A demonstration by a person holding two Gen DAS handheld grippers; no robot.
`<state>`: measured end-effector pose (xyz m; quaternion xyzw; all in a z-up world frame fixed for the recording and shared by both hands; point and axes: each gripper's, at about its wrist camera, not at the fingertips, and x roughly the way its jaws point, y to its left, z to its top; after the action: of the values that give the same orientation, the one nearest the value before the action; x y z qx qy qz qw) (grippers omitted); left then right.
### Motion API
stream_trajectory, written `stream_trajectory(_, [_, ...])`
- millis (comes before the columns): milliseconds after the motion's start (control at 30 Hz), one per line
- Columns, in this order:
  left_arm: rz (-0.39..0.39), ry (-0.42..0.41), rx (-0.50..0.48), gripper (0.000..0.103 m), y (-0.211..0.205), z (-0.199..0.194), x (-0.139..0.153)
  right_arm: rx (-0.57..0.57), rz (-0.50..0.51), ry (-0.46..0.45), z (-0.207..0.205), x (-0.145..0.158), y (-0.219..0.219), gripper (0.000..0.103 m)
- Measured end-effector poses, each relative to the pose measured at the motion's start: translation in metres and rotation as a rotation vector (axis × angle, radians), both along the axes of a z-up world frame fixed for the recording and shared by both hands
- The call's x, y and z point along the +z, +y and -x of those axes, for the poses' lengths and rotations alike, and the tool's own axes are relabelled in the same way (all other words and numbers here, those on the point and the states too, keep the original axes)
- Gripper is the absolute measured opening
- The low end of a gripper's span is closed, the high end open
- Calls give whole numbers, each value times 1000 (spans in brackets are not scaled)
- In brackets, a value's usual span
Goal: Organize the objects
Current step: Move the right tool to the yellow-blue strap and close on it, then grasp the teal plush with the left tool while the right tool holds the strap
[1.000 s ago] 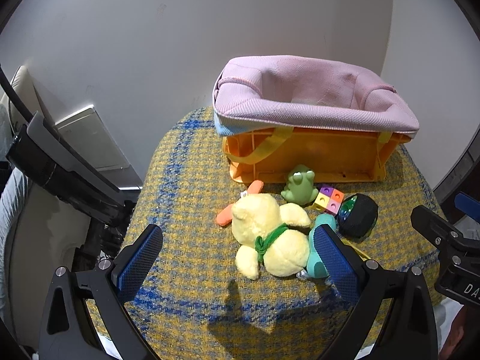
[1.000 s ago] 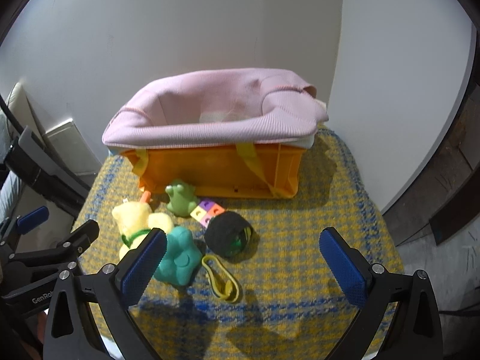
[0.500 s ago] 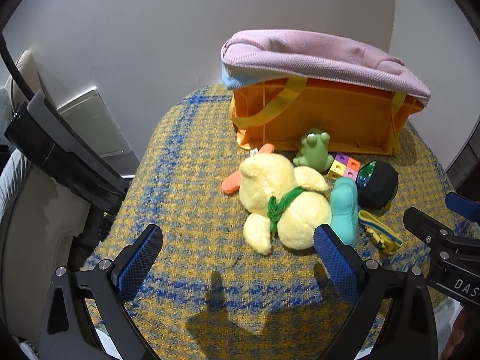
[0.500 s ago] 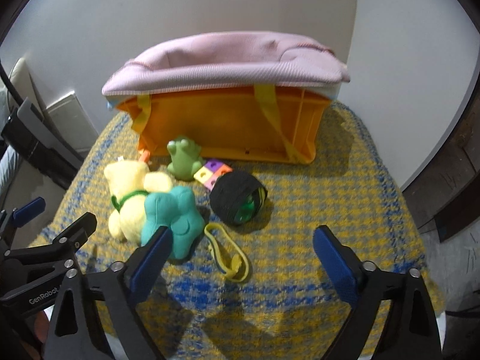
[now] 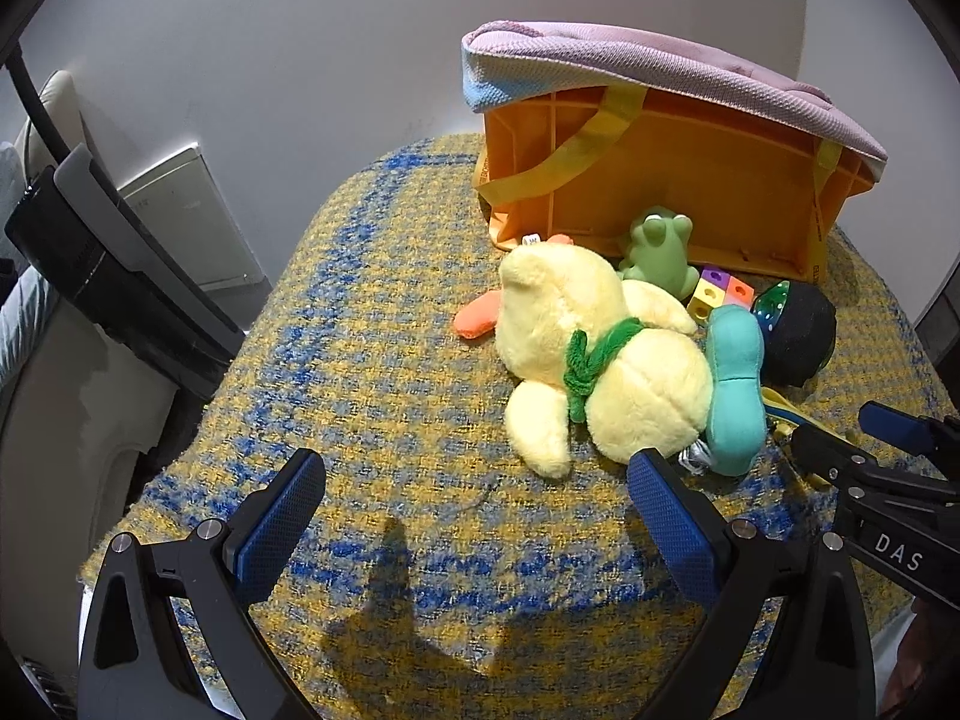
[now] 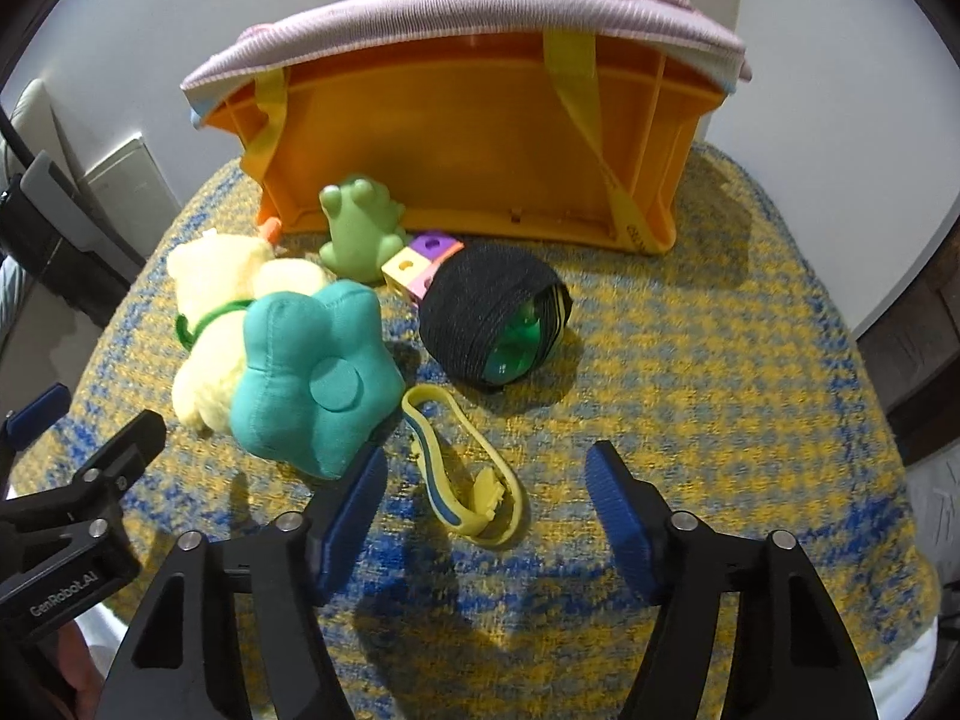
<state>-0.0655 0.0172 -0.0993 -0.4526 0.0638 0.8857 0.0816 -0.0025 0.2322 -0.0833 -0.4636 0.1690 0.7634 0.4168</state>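
The left gripper (image 5: 474,504) hangs with its blue-padded fingers spread wide and nothing between them, low over the yellow-and-blue checked cloth (image 5: 372,360). Just ahead of its right finger lies the yellow plush toy (image 5: 600,354), pale and fuzzy, with a green yarn bow at its neck and an orange beak poking out to the left.

The right gripper (image 6: 486,498) is also spread apart and holds nothing. Between its fingers, a little ahead, lies the yellow band (image 6: 462,468), a flat loop with a blue inner stripe. The teal flower cushion (image 6: 312,372) leans against the plush just ahead of its left finger, which appears to touch the cushion's lower edge, though the angle makes that hard to confirm. Further ahead sits the black ball (image 6: 495,318), wrapped in dark fabric with a green glittery patch showing. Beyond it are the colored cubes (image 6: 420,264) and the green frog (image 6: 360,228), close to the orange basket (image 6: 480,138), which has a pink fabric liner (image 6: 468,12) folded over its rim.
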Motion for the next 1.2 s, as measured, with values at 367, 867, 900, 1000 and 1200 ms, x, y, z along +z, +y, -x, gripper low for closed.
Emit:
stream_trajectory(367, [2, -10, -9, 103, 2, 1, -9, 5, 49, -5, 1, -20, 7, 48])
stream_trajectory(867, [-21, 12, -50, 103, 18, -8, -1, 8, 15, 18, -17, -3, 2, 27])
stream_trajectory(900, [-24, 17, -57, 103, 21, -8, 1, 4, 10, 23, -20, 0, 2, 27])
stream_trajectory(1000, [-33, 42, -92, 103, 32, -12, 8, -17, 1, 35, -26, 12, 5, 27])
stream_trajectory(1200, [-47, 88, -168, 102, 61, -8, 20, -57, -23, 64, -49, 32, 0, 27])
